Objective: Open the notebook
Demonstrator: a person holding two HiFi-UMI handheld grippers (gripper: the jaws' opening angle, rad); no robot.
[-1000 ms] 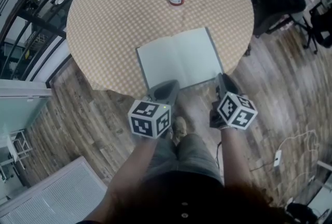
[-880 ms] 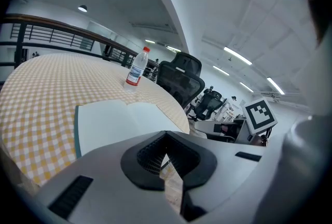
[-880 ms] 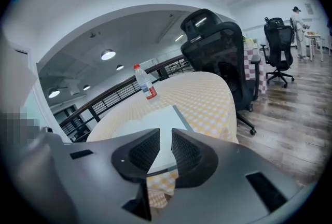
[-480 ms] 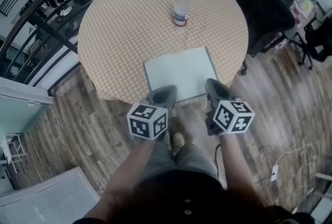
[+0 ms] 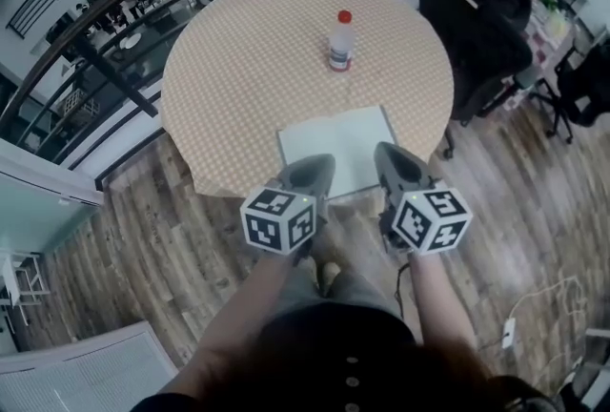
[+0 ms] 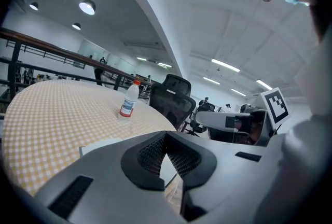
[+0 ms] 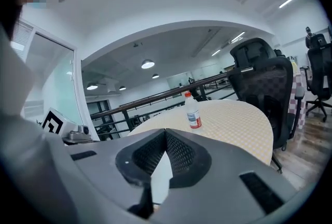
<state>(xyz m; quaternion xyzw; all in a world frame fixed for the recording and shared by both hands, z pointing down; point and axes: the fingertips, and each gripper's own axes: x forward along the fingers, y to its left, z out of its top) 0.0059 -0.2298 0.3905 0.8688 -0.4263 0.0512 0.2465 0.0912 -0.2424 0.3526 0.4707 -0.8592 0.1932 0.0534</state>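
Job all but done: the notebook [image 5: 335, 145] lies open, pale pages up, at the near edge of our round checked table [image 5: 219, 67], a bottle [image 5: 340, 41] standing farther off. Our left gripper [image 5: 315, 167] hovers over the notebook's near left corner, jaws together on nothing. Our right gripper [image 5: 389, 155], at the near right, has just been closing its jaws, which now meet empty. We judge only pulling clear is left.
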